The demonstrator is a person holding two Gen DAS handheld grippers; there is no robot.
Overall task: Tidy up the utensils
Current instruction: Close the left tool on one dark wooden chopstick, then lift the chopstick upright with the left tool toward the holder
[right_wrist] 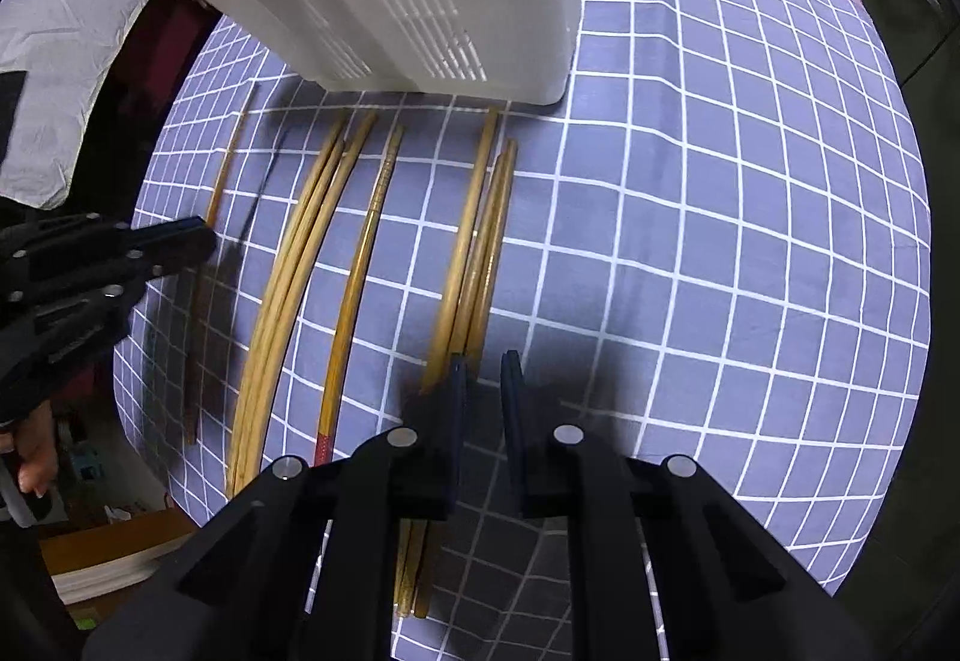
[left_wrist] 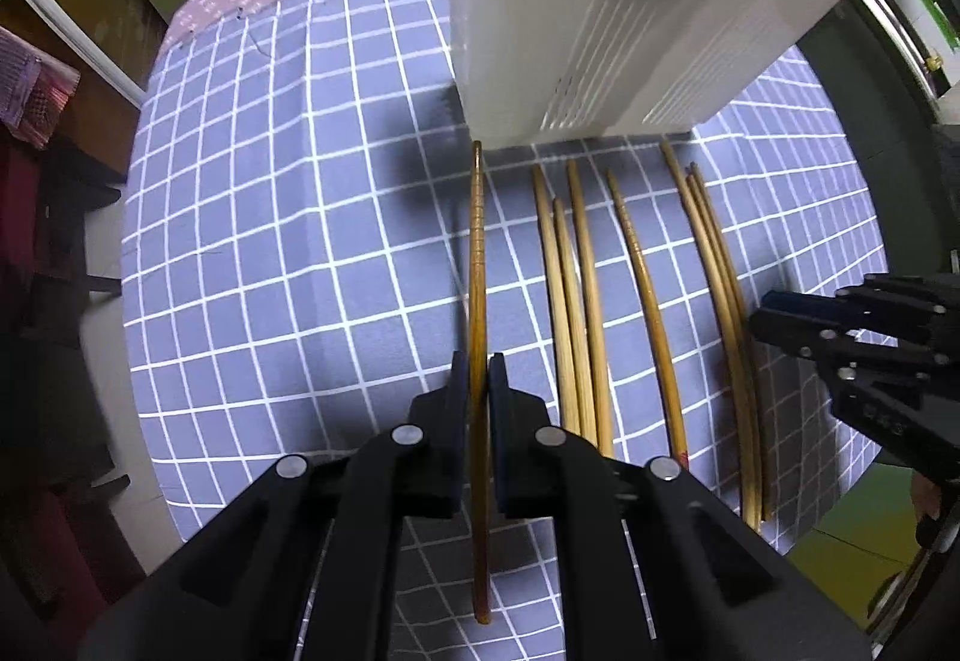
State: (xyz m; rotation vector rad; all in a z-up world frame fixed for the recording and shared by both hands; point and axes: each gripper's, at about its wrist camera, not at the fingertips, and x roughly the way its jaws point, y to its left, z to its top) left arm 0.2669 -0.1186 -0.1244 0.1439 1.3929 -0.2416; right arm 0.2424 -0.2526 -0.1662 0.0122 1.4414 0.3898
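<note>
— On the blue cloth with the white grid (left_wrist: 300, 241), what does the left gripper (left_wrist: 479, 379) have?
— Its jaws are clenched on one dark brown wooden chopstick (left_wrist: 477, 253), whose ridged tip points toward the white slotted plastic utensil holder (left_wrist: 630, 0).
— And the right gripper (right_wrist: 485, 379)?
— Released; its jaws stand slightly apart with only cloth between them. It sits just beside a bundle of three pale bamboo chopsticks (right_wrist: 480, 241).
— Where are the others?
— Three more pale bamboo sticks (right_wrist: 288, 271) lie together toward the left gripper, and a single chopstick with a red end (right_wrist: 354, 289) rests between the two bundles, all near the holder.
</note>
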